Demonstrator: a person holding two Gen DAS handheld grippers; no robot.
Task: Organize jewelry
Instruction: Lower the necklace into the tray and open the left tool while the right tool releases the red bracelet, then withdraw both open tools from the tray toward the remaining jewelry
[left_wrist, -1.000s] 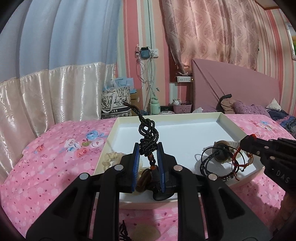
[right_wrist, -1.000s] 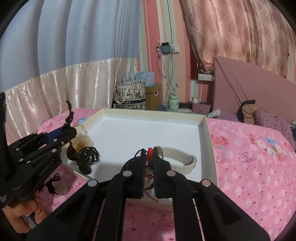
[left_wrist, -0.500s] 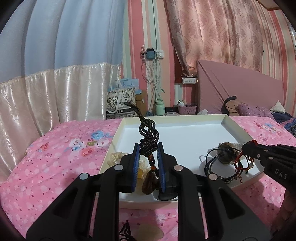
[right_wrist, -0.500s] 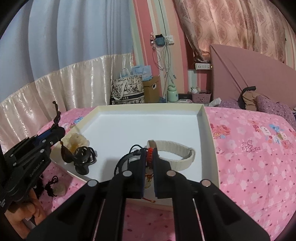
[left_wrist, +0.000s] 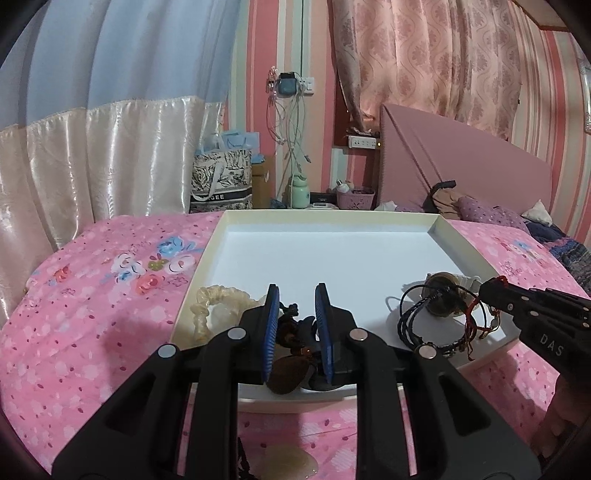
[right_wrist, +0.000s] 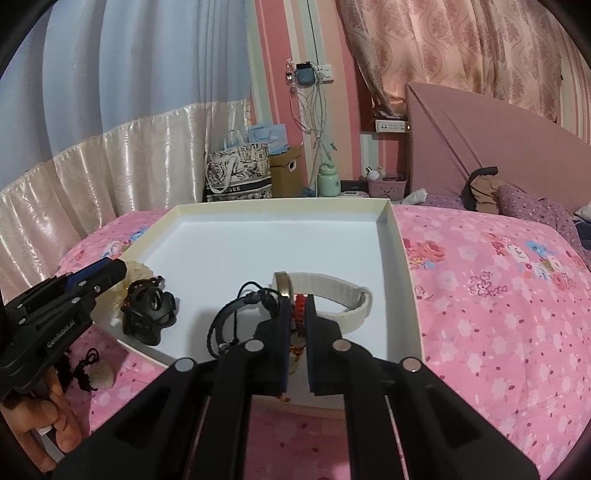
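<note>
A white shallow tray (left_wrist: 332, 251) lies on the pink bedspread. My left gripper (left_wrist: 295, 310) is open over its near left corner; the black knotted cord pendant (left_wrist: 295, 332) lies loose in the tray between the fingers, and shows as a dark heap in the right wrist view (right_wrist: 147, 310). My right gripper (right_wrist: 299, 314) is shut on a red string bracelet (right_wrist: 300, 306) at the tray's near right part, beside a watch with a cream band (right_wrist: 332, 295) and black cord bracelets (right_wrist: 240, 314).
A cream beaded bracelet (left_wrist: 210, 302) lies in the tray's left corner. A pale stone pendant on a black cord (right_wrist: 96, 373) lies on the bedspread in front of the tray. Curtains, a patterned bag (left_wrist: 221, 184) and a headboard stand behind.
My left gripper opened and let the black knotted cord pendant drop into the tray; before it held the cord upright. The right gripper stayed shut on the red bracelet and moved slightly further over the tray.
</note>
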